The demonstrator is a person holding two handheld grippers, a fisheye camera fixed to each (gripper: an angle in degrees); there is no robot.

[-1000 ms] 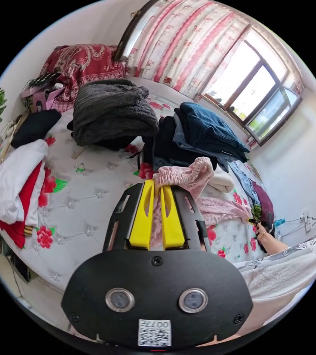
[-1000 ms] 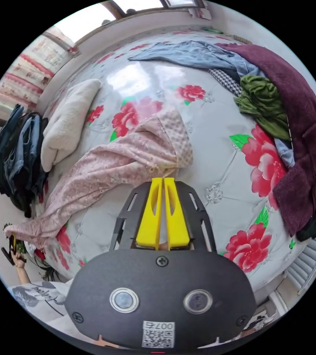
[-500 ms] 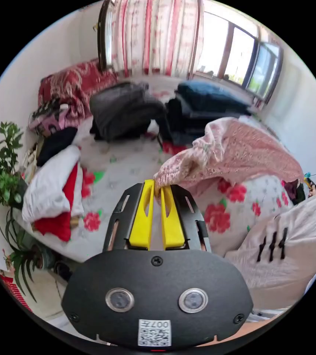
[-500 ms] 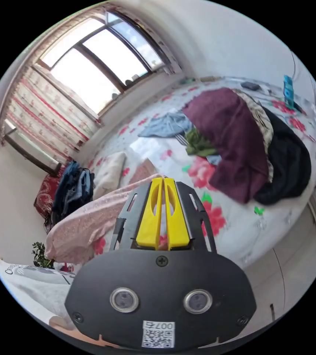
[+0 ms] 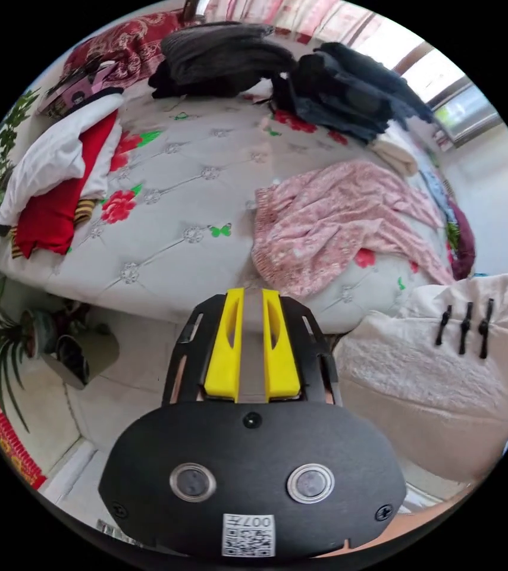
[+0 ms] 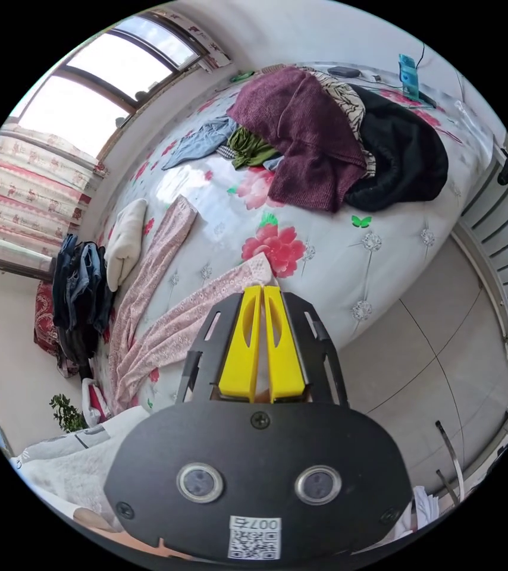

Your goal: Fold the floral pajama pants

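Pants [image 5: 331, 226] spread on bed [image 5: 165, 196] at frame centre, unfolded; left gripper [image 5: 252, 292] slightly parted, empty; right gripper [image 6: 261, 289] closed, empty.

The left gripper [image 5: 252, 292] hangs off the bed's near edge with its yellow jaws slightly parted and nothing between them. The floral pajama pants [image 5: 331, 223] lie rumpled on the bed [image 5: 171, 196], waistband towards its near edge. Dark folded clothes [image 5: 349, 89] sit along the far edge, and a white and red pile [image 5: 57, 172] at the left edge.
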